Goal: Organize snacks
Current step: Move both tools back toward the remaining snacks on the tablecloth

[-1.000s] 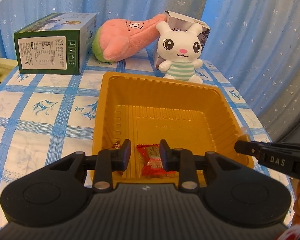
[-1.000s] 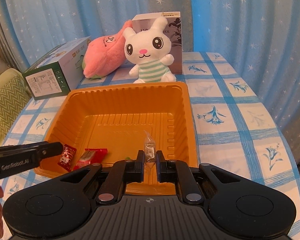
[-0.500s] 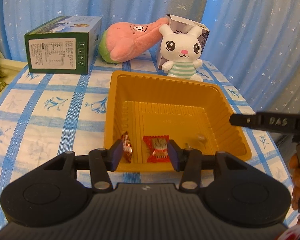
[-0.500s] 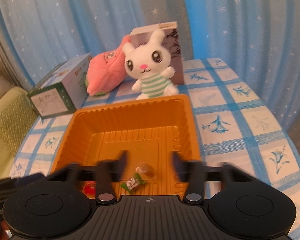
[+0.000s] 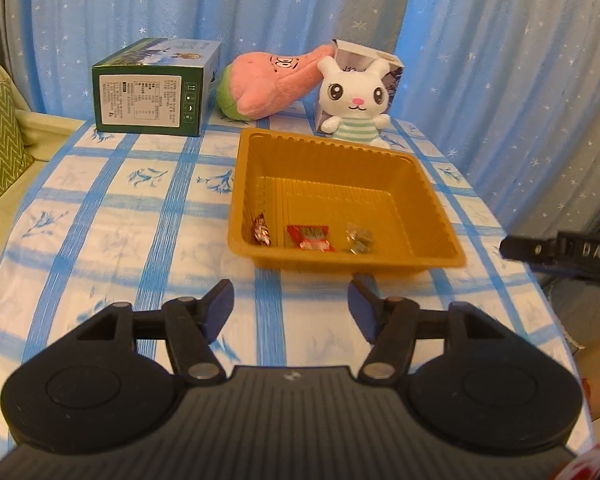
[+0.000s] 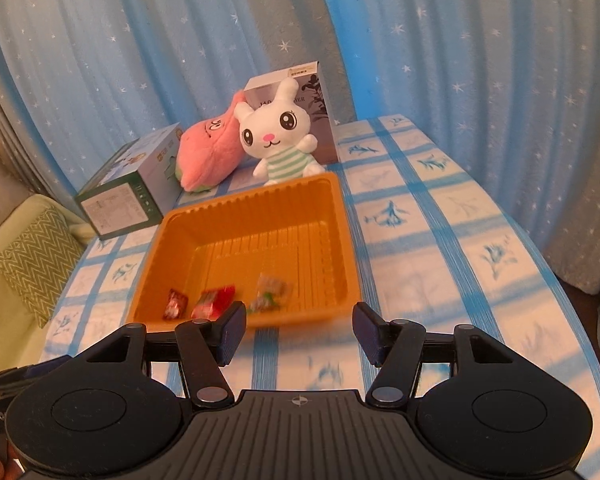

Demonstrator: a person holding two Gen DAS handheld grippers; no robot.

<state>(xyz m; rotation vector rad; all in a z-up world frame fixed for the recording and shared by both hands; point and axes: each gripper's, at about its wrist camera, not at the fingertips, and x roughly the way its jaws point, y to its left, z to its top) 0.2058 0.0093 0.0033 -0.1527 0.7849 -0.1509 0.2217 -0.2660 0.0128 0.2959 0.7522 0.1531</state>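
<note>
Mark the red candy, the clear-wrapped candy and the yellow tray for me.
red candy [image 5: 310, 237], left wrist view, middle of its wrapper.
clear-wrapped candy [image 5: 359, 239], left wrist view, middle of its wrapper.
yellow tray [image 5: 324, 145], left wrist view, far rim.

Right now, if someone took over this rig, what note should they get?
Left tool: open, empty, held short of the orange plastic tray.
Right tool: open, empty, near the tray's front edge.
Done: three wrapped snacks lie along the tray's front: dark red candy, red packet, clear-wrapped sweet.
Left: no loose snacks visible on the blue checked tablecloth; check out of view.
</note>
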